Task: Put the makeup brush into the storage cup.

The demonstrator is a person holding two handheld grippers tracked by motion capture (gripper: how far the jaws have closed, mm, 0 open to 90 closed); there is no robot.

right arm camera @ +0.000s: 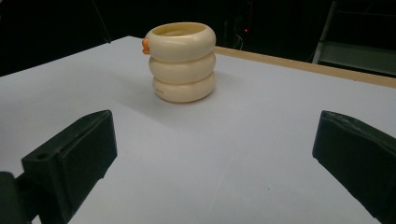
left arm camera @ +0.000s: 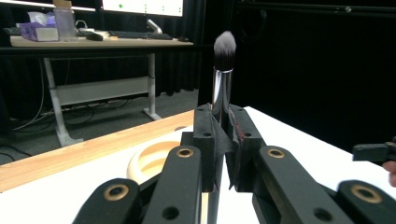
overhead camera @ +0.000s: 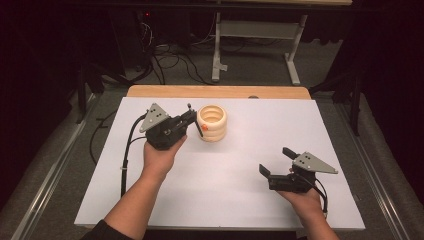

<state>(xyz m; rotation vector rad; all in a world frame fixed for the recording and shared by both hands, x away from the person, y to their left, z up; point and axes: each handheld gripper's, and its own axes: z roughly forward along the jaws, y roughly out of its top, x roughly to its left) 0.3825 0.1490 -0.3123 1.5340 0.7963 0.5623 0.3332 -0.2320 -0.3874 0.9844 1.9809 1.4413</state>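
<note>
My left gripper [left arm camera: 223,140] is clamped tight on a makeup brush [left arm camera: 223,70] standing upright, bristles on top, just beside the cream ribbed cup [overhead camera: 211,123] on the white table [overhead camera: 225,200], while my right gripper [overhead camera: 276,161] sits wide open holding nothing, well apart.

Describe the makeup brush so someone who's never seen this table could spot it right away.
Start at the white table and find the cream ringed holder near its far edge. Beside it, the left gripper clamps the makeup brush upright: a shiny silver stem topped by dark, pale-tipped bristles.
</note>
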